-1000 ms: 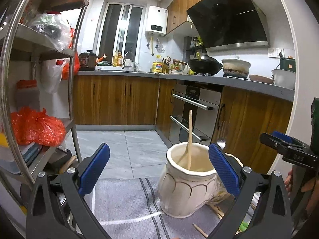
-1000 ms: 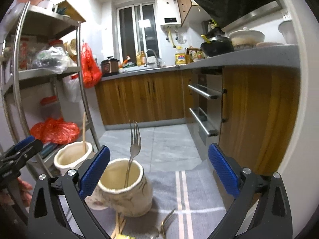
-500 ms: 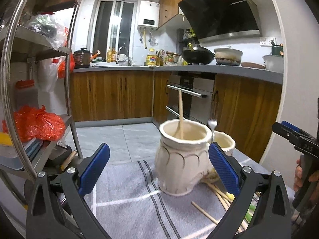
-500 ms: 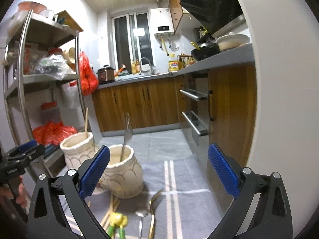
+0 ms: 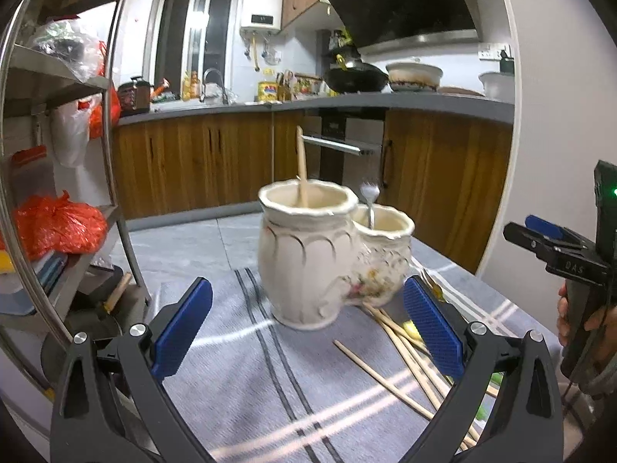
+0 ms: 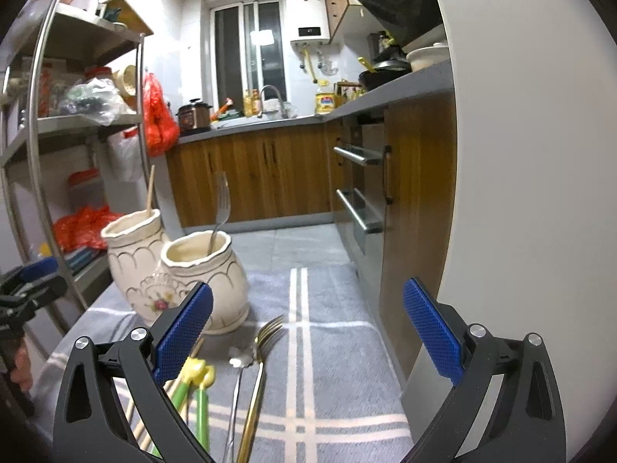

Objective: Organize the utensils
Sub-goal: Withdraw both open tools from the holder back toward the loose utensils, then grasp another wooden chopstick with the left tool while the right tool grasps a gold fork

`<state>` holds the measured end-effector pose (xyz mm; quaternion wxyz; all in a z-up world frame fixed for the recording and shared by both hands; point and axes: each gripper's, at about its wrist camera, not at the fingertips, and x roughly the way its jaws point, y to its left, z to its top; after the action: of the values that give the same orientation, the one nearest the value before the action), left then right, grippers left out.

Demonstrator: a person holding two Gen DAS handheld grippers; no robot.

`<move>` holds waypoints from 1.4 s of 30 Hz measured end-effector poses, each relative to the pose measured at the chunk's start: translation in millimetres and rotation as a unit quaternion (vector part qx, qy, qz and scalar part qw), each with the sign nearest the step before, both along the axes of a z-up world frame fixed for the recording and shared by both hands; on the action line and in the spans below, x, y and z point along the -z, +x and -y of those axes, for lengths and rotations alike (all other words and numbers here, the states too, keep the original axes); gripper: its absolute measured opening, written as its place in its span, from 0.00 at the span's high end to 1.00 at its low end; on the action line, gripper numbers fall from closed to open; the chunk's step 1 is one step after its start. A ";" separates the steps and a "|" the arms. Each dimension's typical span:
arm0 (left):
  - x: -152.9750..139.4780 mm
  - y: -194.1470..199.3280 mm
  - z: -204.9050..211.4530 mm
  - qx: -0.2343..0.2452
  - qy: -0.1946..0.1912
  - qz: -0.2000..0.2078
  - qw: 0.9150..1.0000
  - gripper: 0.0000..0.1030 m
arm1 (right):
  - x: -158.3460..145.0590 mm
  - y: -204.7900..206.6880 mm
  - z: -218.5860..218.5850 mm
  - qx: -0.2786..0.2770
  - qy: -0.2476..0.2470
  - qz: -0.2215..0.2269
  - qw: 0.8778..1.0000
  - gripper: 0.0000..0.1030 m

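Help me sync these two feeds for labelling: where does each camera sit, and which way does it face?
Left wrist: on the left gripper, looking over the grey striped cloth at two cream ceramic jars; its blue-padded fingers show, plus the right gripper.
Right wrist: on the right gripper, facing the kitchen cabinets; its fingers show, above a gold metal fork.
Shared: jars, cloth.

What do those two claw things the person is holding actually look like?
Each gripper, left and right, is a black plastic fork with two fingers faced in textured blue pads and fixed with silver screws. From the left view, the right one shows a black handle, a green light and "DAS" lettering.
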<state>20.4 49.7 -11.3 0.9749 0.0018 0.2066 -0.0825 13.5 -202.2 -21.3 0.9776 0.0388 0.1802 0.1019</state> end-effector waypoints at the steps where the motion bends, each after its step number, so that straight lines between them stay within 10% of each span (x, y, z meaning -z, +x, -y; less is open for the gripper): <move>1: 3.4 -0.7 3.5 0.003 0.002 -0.009 1.000 0.05 | 0.6 -1.3 0.0 -0.006 0.000 -0.003 1.000 0.05; 20: 57.7 -5.0 60.4 -0.031 0.052 -0.190 0.980 0.07 | 17.4 -13.2 -8.4 -0.033 -0.037 -0.075 0.996 0.08; 31: 76.0 -3.2 64.5 -0.059 0.048 -0.234 0.969 0.22 | 32.9 -13.9 -7.5 -0.042 -0.034 -0.123 0.991 0.42; 37: 73.2 -4.9 68.2 -0.051 0.052 -0.237 0.969 0.46 | 34.7 -16.1 -12.4 -0.052 -0.035 -0.125 0.990 0.42; 42: 72.0 -5.1 63.6 -0.039 0.055 -0.240 0.968 0.85 | 39.4 -13.8 -17.4 -0.061 -0.039 -0.135 0.988 0.42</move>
<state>15.2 -13.9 -83.3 0.8977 0.0271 0.4386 -0.0313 -0.3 -184.8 -60.6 0.9369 0.0034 0.3167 0.1481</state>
